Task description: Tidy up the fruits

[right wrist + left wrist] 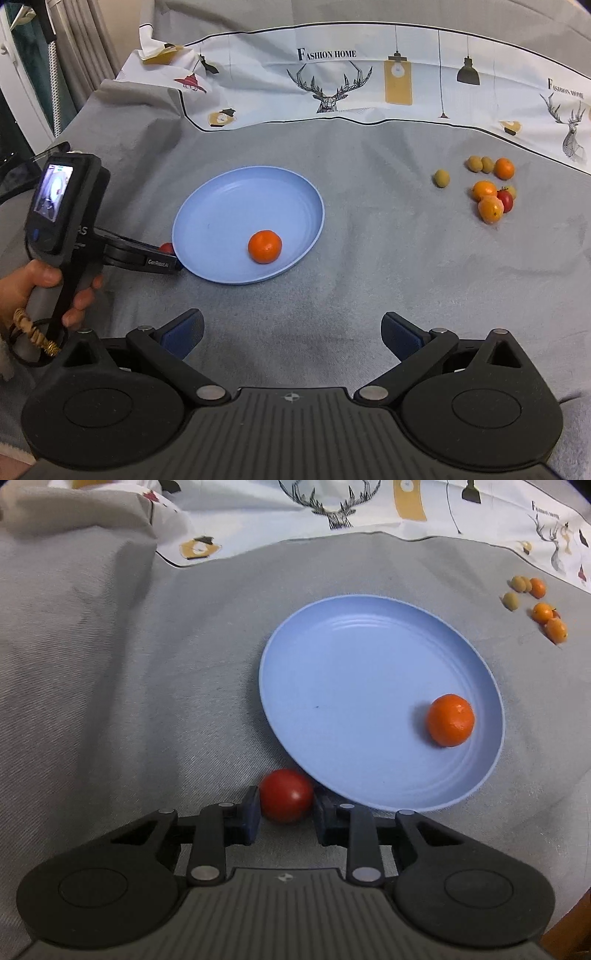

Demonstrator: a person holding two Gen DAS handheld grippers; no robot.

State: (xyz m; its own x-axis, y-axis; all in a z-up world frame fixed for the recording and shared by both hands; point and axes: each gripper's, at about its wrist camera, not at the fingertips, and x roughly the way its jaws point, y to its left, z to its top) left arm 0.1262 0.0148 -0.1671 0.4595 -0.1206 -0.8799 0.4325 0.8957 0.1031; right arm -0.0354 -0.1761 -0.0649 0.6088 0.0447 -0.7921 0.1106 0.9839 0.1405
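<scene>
A light blue plate (325, 657) lies on the grey cloth with one orange tangerine (450, 720) in it. My left gripper (286, 808) is shut on a red tomato (286, 794) just outside the plate's near-left rim. In the right wrist view the plate (221, 199), the tangerine (265, 246) and the tomato (167, 247) show again, with the left gripper (170, 254) at the plate's left edge. My right gripper (291, 336) is open and empty, over bare cloth in front of the plate.
A loose group of small fruits (487, 184) lies on the cloth to the right: tangerines, greenish-yellow fruits and a red tomato. It also shows in the left wrist view (535, 605). A printed white cloth (351, 74) lies along the back. A hand (40, 291) holds the left gripper's handle.
</scene>
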